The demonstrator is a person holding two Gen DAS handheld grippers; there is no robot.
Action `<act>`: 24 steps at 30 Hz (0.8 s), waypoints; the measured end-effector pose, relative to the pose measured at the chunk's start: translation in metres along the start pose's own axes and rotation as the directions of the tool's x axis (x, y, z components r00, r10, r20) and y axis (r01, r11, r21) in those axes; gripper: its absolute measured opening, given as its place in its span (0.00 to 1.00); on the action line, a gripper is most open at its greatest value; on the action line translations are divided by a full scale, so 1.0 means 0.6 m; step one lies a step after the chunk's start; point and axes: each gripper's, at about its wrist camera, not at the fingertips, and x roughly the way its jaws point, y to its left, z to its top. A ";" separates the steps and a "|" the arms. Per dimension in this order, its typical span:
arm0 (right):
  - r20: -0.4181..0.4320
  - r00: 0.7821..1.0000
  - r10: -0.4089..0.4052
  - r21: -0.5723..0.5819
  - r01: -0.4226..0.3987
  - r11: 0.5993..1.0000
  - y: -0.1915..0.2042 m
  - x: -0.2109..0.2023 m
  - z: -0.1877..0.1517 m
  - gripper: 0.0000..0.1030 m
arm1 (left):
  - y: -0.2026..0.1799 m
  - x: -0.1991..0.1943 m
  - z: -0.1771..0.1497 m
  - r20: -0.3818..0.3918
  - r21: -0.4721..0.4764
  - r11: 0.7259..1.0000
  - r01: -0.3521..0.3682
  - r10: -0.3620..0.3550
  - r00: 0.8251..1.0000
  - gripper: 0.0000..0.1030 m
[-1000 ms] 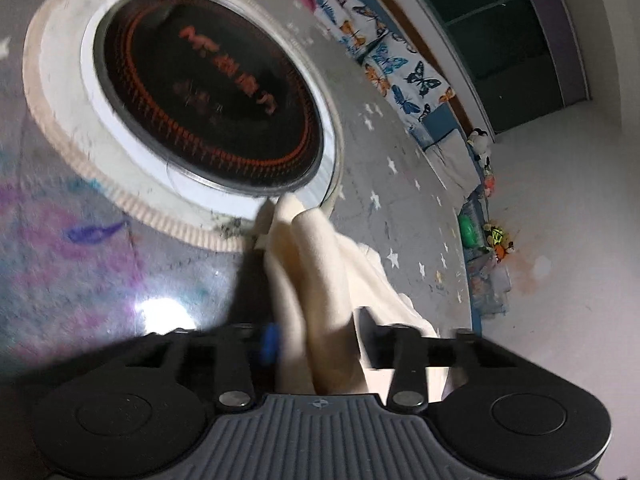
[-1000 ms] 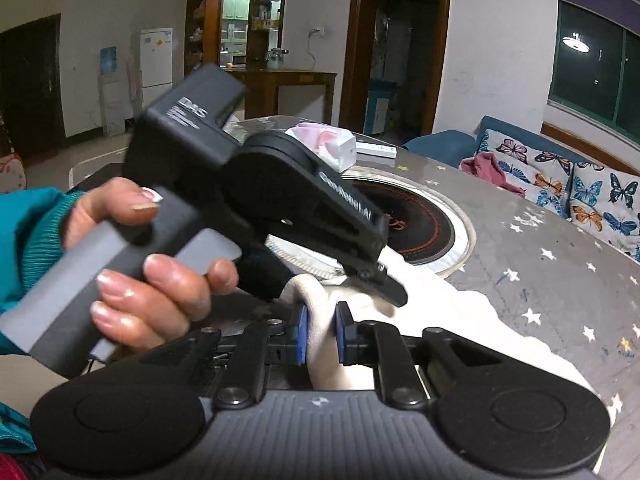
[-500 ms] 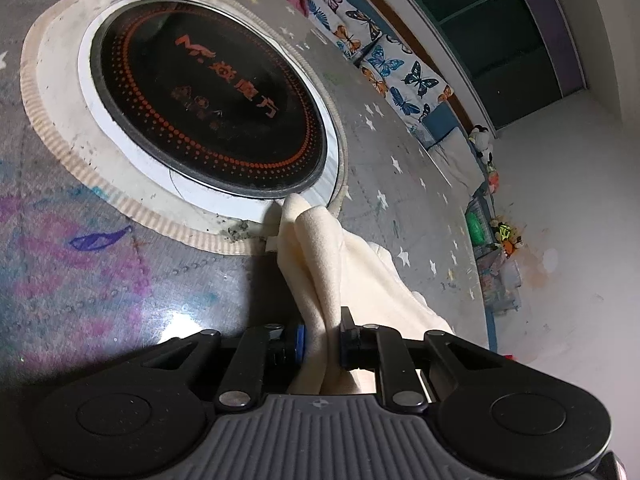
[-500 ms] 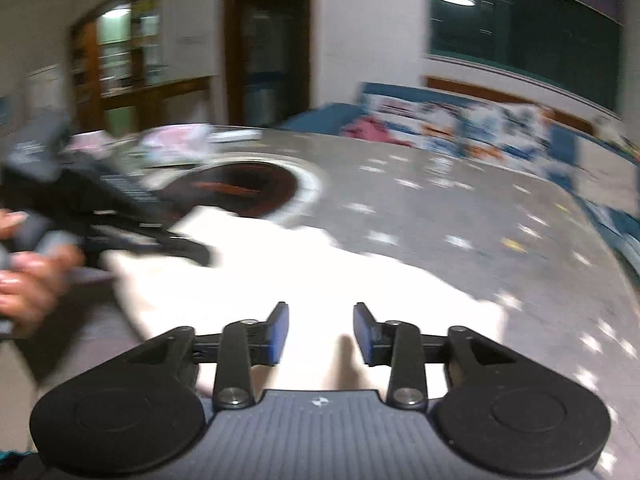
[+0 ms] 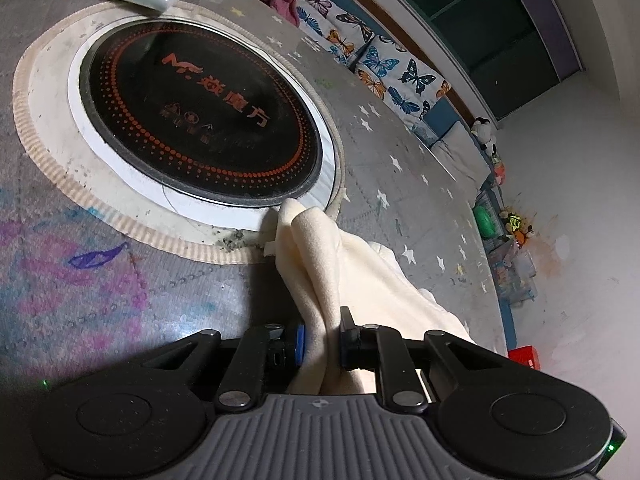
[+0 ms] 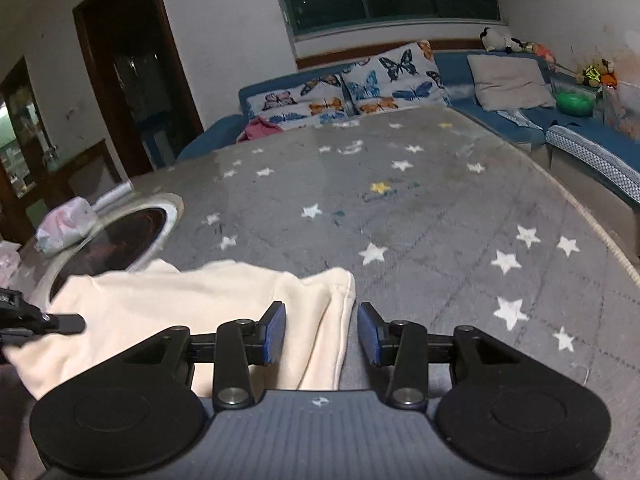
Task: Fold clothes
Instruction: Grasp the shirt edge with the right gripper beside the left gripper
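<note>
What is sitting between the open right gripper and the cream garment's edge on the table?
Nothing visible. The right gripper hangs over the cream garment's hemmed edge, jaws opening, pads clear of the fabric. The left gripper pinches the other end.

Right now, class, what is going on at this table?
A person is folding a cream garment on a grey star-patterned table, with a gripping tool in each hand. The left tool is clamped on a bunched fold of the cloth beside the round black cooktop. The right tool is opening, with the garment's hemmed edge between its jaws but not pinched.
</note>
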 end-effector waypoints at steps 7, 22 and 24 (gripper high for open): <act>0.017 1.000 0.013 -0.025 -0.013 1.000 0.012 0.001 -0.004 0.12 | -0.019 -0.001 -0.001 0.013 0.066 0.998 -0.020 0.019 1.000 0.16; 0.193 0.973 -0.127 -0.026 0.134 0.991 -0.039 -0.112 0.025 0.10 | -0.196 0.040 -0.020 -0.023 0.309 0.947 0.084 -0.081 0.996 0.15; 0.202 0.966 -0.164 -0.020 0.171 0.985 -0.059 -0.122 0.031 0.10 | -0.223 0.060 -0.030 -0.043 0.331 0.938 0.099 -0.090 0.995 0.15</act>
